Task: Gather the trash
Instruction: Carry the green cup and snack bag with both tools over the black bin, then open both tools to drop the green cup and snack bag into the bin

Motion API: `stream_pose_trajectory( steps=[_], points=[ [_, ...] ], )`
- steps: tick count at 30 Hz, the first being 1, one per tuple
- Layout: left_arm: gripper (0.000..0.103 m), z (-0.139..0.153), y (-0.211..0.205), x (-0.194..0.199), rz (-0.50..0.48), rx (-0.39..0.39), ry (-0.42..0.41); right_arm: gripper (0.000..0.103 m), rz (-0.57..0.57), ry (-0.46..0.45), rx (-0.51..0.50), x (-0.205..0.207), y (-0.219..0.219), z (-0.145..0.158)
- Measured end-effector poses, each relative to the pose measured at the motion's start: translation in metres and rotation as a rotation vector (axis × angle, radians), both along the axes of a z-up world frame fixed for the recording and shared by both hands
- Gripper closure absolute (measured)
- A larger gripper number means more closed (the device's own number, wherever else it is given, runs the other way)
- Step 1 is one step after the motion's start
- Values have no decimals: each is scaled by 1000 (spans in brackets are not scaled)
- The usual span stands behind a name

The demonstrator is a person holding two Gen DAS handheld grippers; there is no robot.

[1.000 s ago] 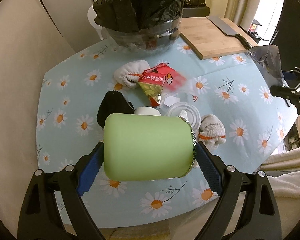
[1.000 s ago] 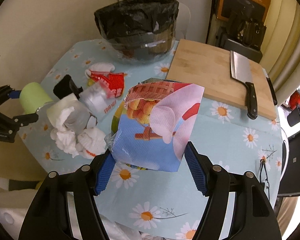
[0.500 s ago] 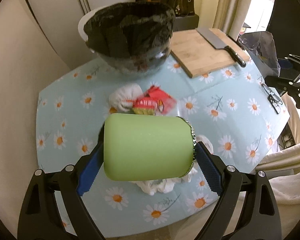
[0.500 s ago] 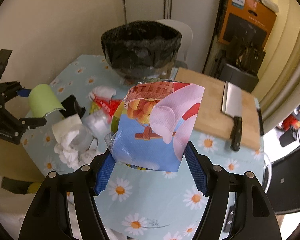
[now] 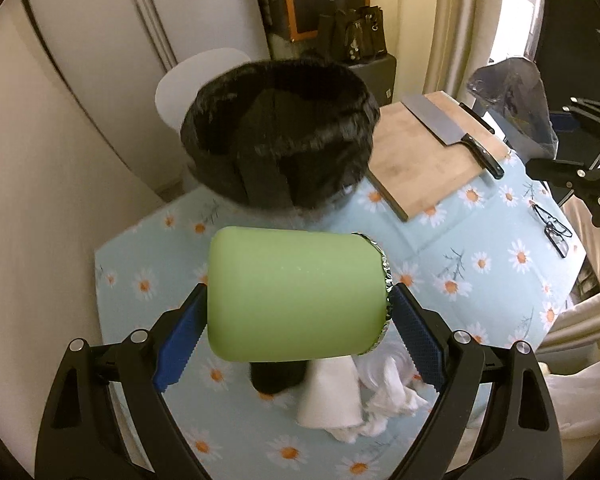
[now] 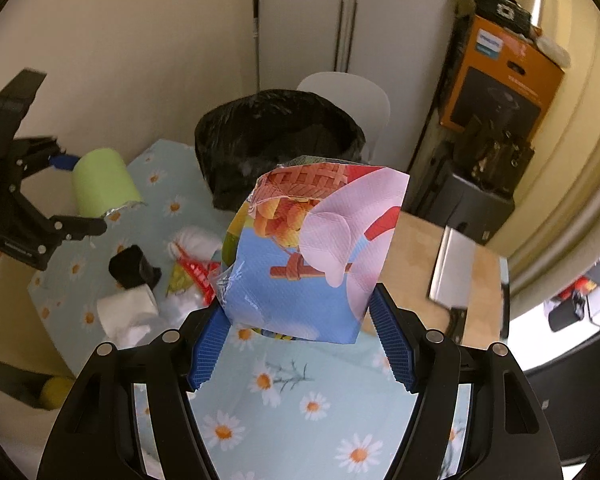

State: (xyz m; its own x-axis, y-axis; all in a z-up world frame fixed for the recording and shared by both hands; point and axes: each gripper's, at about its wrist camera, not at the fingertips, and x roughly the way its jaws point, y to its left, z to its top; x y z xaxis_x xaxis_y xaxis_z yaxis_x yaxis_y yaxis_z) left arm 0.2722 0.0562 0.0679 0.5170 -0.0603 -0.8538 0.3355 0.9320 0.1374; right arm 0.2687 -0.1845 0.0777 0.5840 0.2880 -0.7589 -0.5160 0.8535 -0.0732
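My left gripper is shut on a light green cup with a foil rim, held sideways high above the table, in front of the black-lined trash bin. My right gripper is shut on a colourful snack bag, also lifted, with the bin beyond it. The left gripper with the green cup shows at left in the right wrist view. The right gripper holding the bag shows at right in the left wrist view.
On the daisy tablecloth lie white tissues, a black object, a paper roll and a red wrapper. A cutting board with a cleaver sits right of the bin. Glasses lie near the right edge.
Both grippers have risen with their loads and moved toward the bin. The table litter now sits lower and farther below in both views.
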Motion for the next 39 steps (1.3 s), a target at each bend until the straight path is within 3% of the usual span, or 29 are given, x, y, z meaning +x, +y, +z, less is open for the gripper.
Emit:
stream_pose_trajectory(
  steps=[19,33,39],
  points=[
    [15,9,3,115,-62,-31,-24,38,56,-27,-41,104,53,11],
    [15,-14,3,191,-87,-58,20,38,77,9,-33,169,75,-9],
    [15,-29,-3,207,-104,-30,53,38,82,16,-43,188,84,-19]
  ],
)
